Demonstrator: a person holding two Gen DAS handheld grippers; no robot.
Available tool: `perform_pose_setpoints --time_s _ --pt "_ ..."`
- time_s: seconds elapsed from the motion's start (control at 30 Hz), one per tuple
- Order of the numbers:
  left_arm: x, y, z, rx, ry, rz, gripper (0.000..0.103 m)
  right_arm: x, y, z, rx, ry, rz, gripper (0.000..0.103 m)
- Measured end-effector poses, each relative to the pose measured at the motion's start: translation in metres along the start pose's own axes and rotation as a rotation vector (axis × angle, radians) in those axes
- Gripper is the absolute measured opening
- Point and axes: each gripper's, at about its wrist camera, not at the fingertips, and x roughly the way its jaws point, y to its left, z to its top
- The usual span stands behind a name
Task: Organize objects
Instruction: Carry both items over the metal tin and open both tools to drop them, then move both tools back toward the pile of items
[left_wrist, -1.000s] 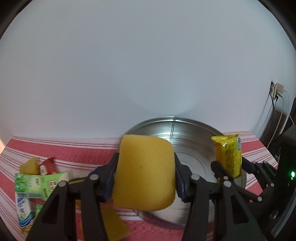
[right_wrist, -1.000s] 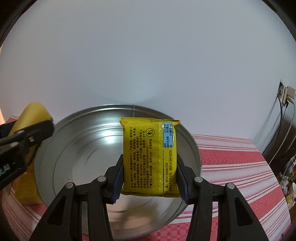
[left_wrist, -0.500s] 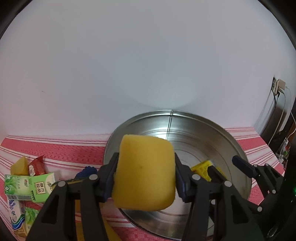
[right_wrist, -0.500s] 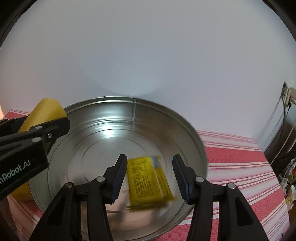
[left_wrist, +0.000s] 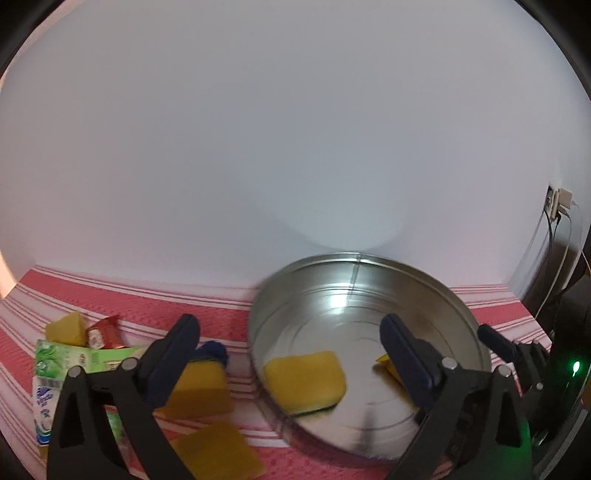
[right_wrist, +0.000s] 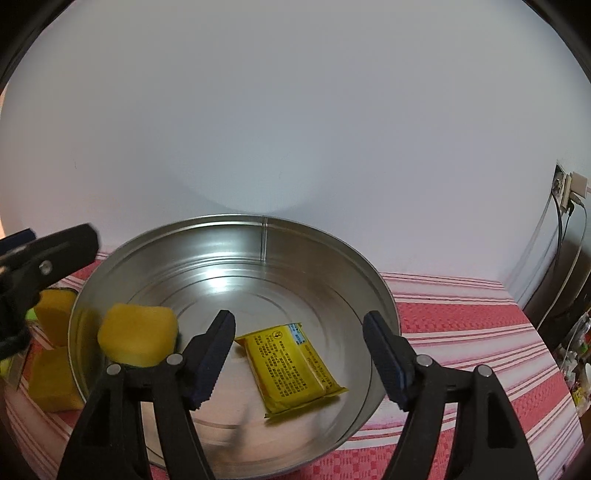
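Left wrist view
Left gripper (left_wrist: 288, 354): jaws spread wide and opening further, nothing pinched between the blue pads.
Yellow sponge (left_wrist: 304, 380): lies loose inside the metal basin (left_wrist: 354, 266), on the left part of its floor, tilted, a dark green scouring layer showing under its near edge; it is slightly blurred.
Yellow packet (left_wrist: 386, 363): only a corner peeks out behind the right finger; the rest is covered.
Right gripper (left_wrist: 496, 341): just a blue fingertip and black linkage at the basin's right rim, with a green light glowing beside it; its spread cannot be judged here.
On the cloth: the red-and-white striped tablecloth (left_wrist: 147, 306) carries two more yellow sponges (left_wrist: 199, 387) partly under the left finger, a green carton (left_wrist: 55, 365), a red sachet (left_wrist: 103, 332) and a small yellow wedge (left_wrist: 64, 328).
Hard to make out: a dark blue lump behind the left finger; the carton is cut by the frame edge.

Right wrist view
Right gripper (right_wrist: 299, 354): jaws part-way apart and widening, pads clear of everything.
Yellow packet (right_wrist: 291, 363): flat on the basin (right_wrist: 369, 266) floor, angled, printed side up, lying beyond the gap between the fingers.
Yellow sponge (right_wrist: 138, 338): in the basin's left side, propped up against the wall.
Left gripper (right_wrist: 48, 254): one black finger enters from the left edge, over the rim, blurred; its other finger is mostly cut off.
Outside the rim: two yellow sponges (right_wrist: 50, 380) on the cloth, partly hidden by the basin wall.
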Motion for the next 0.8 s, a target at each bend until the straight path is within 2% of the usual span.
perform_pose_setpoints --time_s 0.23,0.3,0.6,0.8 --pt "-0.023 0.039 -0.008 -0.018 -0.038 0.075 0.102 0.003 0.002 0.009 0.04 -0.02 0.037 0.074" --pt "-0.031 0.053 -0.014 -0.022 -0.048 0.102 0.102 -0.011 0.01 0.009 0.062 -0.059 0.018 0.074" --pt "-0.059 0.118 -0.037 -0.081 -0.054 0.19 0.102 -0.037 -0.014 0.003 0.208 -0.224 -0.044 0.074" --pt "-0.074 0.146 -0.05 -0.113 -0.038 0.207 0.102 -0.047 -0.001 0.003 0.241 -0.237 -0.025 0.074"
